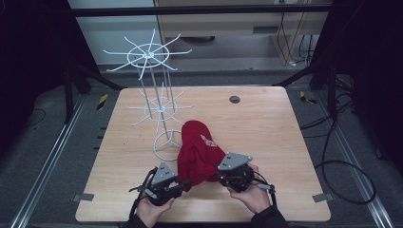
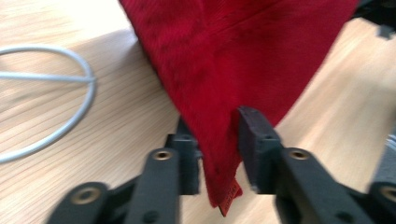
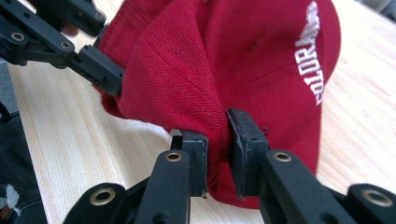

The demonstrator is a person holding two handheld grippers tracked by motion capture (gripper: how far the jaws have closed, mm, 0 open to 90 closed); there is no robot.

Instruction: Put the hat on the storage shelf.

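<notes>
A red cap (image 1: 197, 147) with white lettering lies on the wooden table, in front of a white wire rack (image 1: 151, 56). My left gripper (image 1: 185, 183) is at the cap's near left edge. In the left gripper view its jaws (image 2: 217, 135) stand a little apart, open, and the cap's red fabric (image 2: 233, 60) hangs loosely between them. My right gripper (image 1: 216, 175) is at the cap's near right edge. In the right gripper view its pads (image 3: 217, 135) are shut on a fold of the cap (image 3: 224, 60). One of the left gripper's fingers (image 3: 100, 70) touches the cap's far side.
The rack's ring base (image 1: 166, 142) sits just left of the cap and shows as a white ring (image 2: 79, 107) in the left gripper view. A grey round plug (image 1: 234, 99) is set into the far part of the table (image 1: 275, 156). Cables lie on the floor at the right.
</notes>
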